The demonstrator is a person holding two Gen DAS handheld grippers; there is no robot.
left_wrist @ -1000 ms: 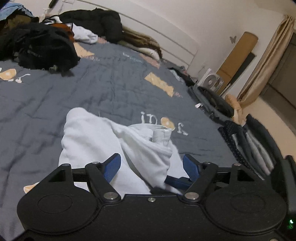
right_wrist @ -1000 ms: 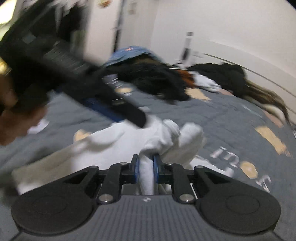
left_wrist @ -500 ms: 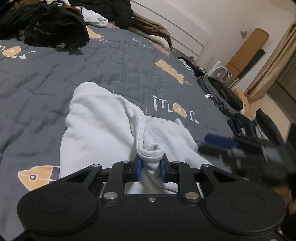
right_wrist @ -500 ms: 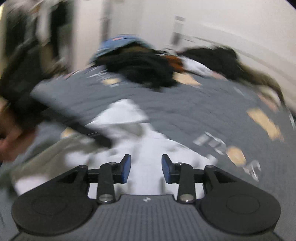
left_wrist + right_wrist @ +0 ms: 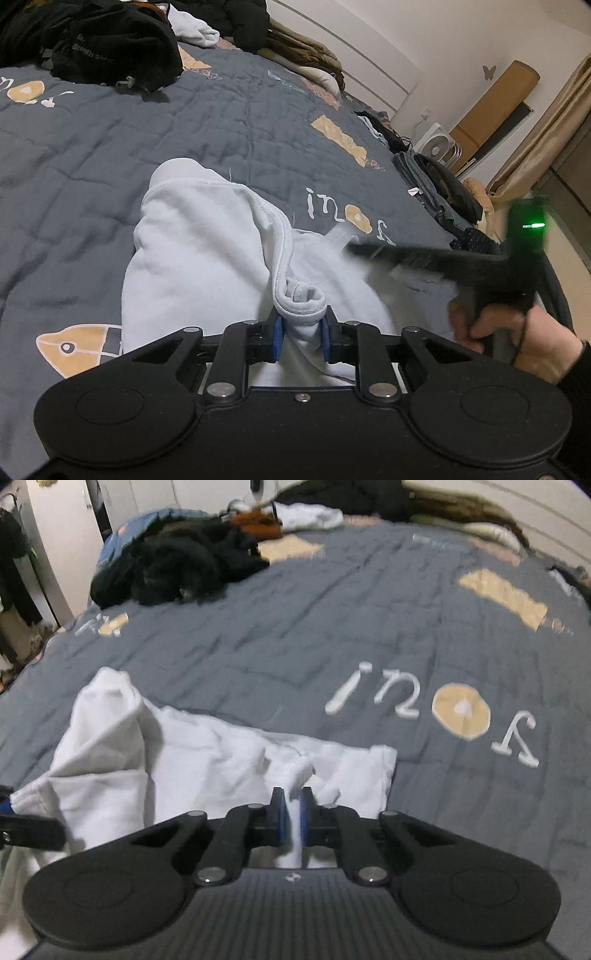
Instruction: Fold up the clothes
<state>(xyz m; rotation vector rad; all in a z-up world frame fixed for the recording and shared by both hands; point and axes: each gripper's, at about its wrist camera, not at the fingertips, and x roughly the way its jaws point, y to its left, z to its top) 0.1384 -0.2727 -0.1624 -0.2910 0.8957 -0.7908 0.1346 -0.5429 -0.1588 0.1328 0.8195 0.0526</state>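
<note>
A white sweatshirt-like garment point(image 5: 199, 251) lies crumpled on the grey quilted bedspread point(image 5: 110, 140). My left gripper point(image 5: 300, 334) is shut on a rolled hem of the garment. In the left wrist view the right gripper point(image 5: 436, 258) is blurred at the right, held by a hand point(image 5: 517, 339), its tips at the cloth. In the right wrist view the white garment point(image 5: 192, 753) spreads left and ahead, and my right gripper point(image 5: 291, 812) is shut on a thin fold of it. The left gripper's edge point(image 5: 26, 830) shows at far left.
A heap of black clothes point(image 5: 103, 44) lies at the far left of the bed, with more dark and brown clothes point(image 5: 295, 48) along the headboard. Folded dark items point(image 5: 443, 184) sit at the bed's right edge. A fan point(image 5: 439, 147) and a curtain point(image 5: 546, 129) stand beyond.
The left gripper shut on the garment's hem and stays shut. The right gripper let go of one fold, opened, moved across and has shut on another fold.
</note>
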